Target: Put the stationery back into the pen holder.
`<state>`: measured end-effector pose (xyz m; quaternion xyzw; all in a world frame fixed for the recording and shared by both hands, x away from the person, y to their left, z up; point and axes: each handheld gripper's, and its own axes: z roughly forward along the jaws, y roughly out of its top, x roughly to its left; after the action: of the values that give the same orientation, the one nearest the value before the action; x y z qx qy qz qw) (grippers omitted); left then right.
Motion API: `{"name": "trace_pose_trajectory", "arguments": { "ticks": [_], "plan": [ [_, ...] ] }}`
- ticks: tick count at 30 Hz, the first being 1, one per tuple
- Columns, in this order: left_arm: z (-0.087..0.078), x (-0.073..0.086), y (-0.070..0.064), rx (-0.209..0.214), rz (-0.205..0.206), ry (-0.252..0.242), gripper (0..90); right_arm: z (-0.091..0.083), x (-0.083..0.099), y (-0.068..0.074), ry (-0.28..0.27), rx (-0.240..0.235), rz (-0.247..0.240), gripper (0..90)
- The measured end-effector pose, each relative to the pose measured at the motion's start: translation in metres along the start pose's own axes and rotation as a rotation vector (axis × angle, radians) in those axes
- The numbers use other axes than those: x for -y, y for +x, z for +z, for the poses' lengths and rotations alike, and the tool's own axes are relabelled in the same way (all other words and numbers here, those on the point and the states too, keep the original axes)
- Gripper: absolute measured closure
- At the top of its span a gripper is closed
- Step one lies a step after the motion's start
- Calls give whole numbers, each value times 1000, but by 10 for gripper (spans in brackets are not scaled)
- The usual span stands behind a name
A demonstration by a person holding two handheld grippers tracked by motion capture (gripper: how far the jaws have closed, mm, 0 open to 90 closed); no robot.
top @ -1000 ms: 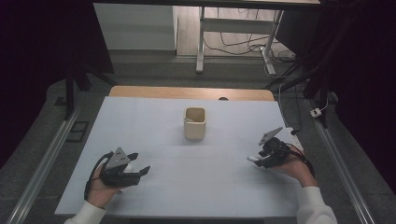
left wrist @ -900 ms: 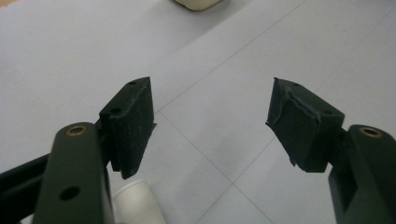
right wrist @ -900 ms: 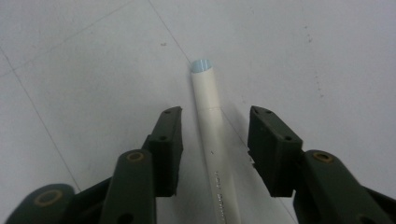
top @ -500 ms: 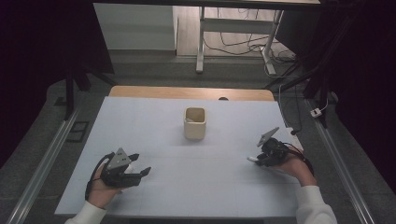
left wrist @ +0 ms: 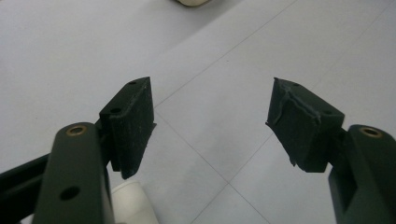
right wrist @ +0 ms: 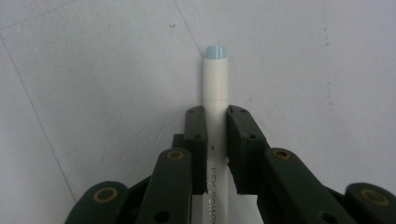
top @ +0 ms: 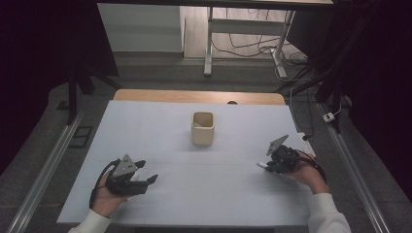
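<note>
Table, cup, two grippers, one marker.
Table (top: 204,194): pale sheet. Beige cup (top: 202,128): upright at centre. Left gripper (top: 141,178): at 7 o'clock from the cup, fingers (left wrist: 130,122) spread, nothing between. Right gripper (top: 268,165): at 4 o'clock, fingers pinching a white marker (right wrist: 216,88), blue cap pointing away, low over the table.

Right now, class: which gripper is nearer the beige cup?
Right, narrowly. The right gripper sits to the right of the cup, shut on a white marker; the left gripper lies nearer the person, open.
</note>
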<state>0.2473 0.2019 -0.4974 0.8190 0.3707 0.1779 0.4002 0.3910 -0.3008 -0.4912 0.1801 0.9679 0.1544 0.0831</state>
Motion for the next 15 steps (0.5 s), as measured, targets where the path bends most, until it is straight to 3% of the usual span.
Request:
{"name": "trace_pose_trajectory", "arguments": {
  "ticks": [8,15],
  "plan": [
    [0,1,1,-2,-2,1,313,-3,2,-1,-35,18,26,778],
    [0,1,1,-1,-1,0,313,-16,3,-1,-114,36,51,778]
  ]
}}
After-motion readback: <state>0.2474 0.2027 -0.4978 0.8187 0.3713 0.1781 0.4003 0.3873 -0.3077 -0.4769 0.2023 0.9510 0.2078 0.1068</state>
